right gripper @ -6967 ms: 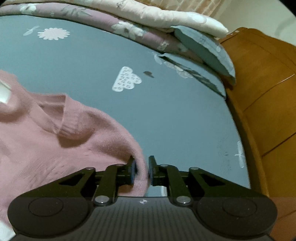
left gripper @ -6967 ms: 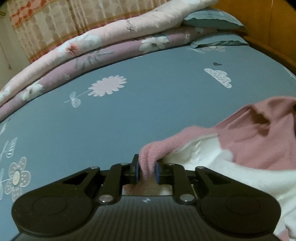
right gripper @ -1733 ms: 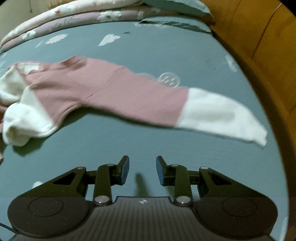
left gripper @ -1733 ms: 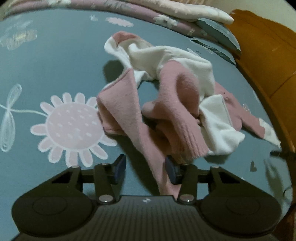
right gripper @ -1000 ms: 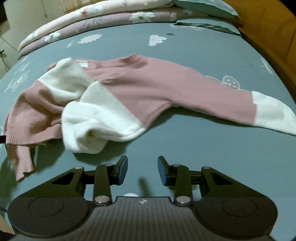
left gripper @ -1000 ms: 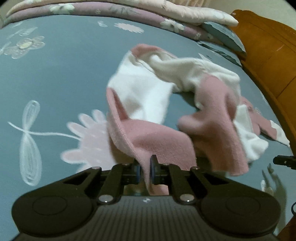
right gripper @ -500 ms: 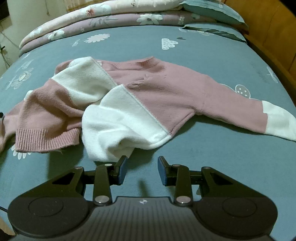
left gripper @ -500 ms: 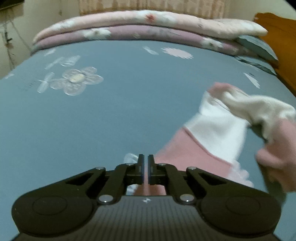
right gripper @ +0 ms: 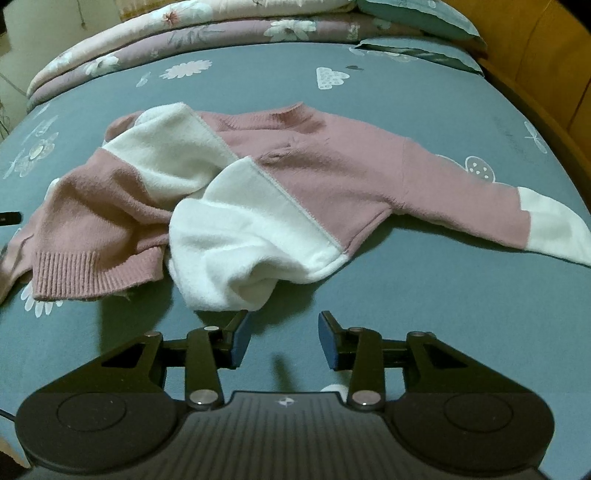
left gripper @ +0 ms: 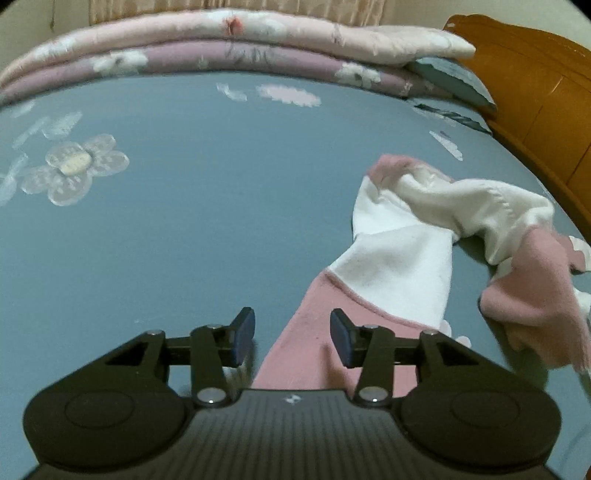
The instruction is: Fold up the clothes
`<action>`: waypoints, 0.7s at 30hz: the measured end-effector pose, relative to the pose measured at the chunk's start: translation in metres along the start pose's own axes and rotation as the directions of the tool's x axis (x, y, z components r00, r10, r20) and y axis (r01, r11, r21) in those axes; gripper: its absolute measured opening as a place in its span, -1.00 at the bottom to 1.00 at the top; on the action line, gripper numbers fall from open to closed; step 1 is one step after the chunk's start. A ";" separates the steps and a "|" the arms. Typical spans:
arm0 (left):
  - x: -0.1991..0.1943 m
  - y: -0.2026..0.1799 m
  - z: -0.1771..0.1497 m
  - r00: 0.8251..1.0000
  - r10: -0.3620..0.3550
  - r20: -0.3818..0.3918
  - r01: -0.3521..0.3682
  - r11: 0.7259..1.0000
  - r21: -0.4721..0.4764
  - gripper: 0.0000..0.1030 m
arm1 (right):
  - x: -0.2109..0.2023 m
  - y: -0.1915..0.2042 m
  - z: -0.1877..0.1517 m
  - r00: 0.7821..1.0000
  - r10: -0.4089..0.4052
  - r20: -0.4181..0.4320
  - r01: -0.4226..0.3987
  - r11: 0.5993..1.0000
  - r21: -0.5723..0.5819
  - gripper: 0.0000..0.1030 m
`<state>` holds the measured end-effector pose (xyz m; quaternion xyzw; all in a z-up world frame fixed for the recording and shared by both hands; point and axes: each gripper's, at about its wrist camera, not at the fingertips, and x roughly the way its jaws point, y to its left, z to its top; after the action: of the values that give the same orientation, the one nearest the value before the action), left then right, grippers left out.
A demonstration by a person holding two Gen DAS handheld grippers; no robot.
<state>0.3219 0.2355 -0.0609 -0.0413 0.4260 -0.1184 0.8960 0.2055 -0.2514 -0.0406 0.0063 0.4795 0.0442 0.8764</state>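
Blue-grey bedding with printed flowers and clouds, the bed sheet [right gripper: 424, 302], fills both of my views and carries everything else. At its far edge I see a stack of folded quilts [left gripper: 229, 48], pale pink over mauve, with blue-grey pillows [right gripper: 417, 14] at the right end of the stack. An orange-brown wooden headboard [left gripper: 535, 88] runs along the right side of the bed.

On the sheet lies the pink and white sweater [right gripper: 295, 177], crumpled, not yet folded. From the right wrist view I read it as follows: neckline toward the quilts, one sleeve stretched flat to the right and ending in a white cuff [right gripper: 554, 229], the white lower body bunched up near the middle, and a pink panel with a ribbed hem [right gripper: 92, 269] turned toward me on the left. From the left wrist view, a pink strip of the same garment runs toward me and passes between the fingers.

My left gripper [left gripper: 291, 332] has just been opening; its jaws now stand partly apart with the pink cloth lying between them, and the pads are clear of it on both sides. My right gripper [right gripper: 282, 336] has likewise opened slightly further; it stands partly open over bare sheet, just short of the bunched white fabric, and holds nothing.
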 end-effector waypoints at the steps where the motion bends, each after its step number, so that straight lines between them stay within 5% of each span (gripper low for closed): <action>1: 0.008 0.000 0.000 1.000 0.005 -0.014 -0.005 1.000 0.001 -0.12 | 0.000 0.001 -0.001 1.000 -0.003 -0.003 0.002 1.000 -0.003 -0.14; 9: 0.017 -0.015 -0.016 0.999 -0.008 -0.043 0.010 0.998 0.054 -0.13 | -0.006 -0.006 -0.004 1.000 -0.029 -0.009 0.029 0.999 0.018 -0.14; 10: 0.015 -0.018 -0.017 0.999 0.005 -0.041 -0.002 0.998 0.065 -0.18 | -0.005 -0.006 -0.004 1.000 -0.029 -0.009 0.029 0.999 0.020 -0.14; 11: 0.013 -0.021 -0.018 0.999 0.024 -0.034 -0.022 0.997 0.068 -0.62 | -0.004 -0.007 -0.004 1.000 -0.028 -0.009 0.029 0.999 0.023 -0.14; 12: 0.011 -0.023 -0.018 0.999 0.044 -0.027 -0.042 0.997 0.072 -0.85 | -0.002 -0.006 -0.003 1.000 -0.028 -0.007 0.028 0.999 0.026 -0.14; 21: -0.024 -0.015 0.009 0.980 0.171 0.098 -0.177 0.983 0.053 -0.98 | -0.001 -0.001 -0.001 1.000 -0.014 0.001 0.014 1.000 0.023 -0.14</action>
<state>0.3112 0.2268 -0.0343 0.0183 0.3818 -0.0508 0.9227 0.2041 -0.2525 -0.0408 0.0129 0.4793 0.0323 0.8770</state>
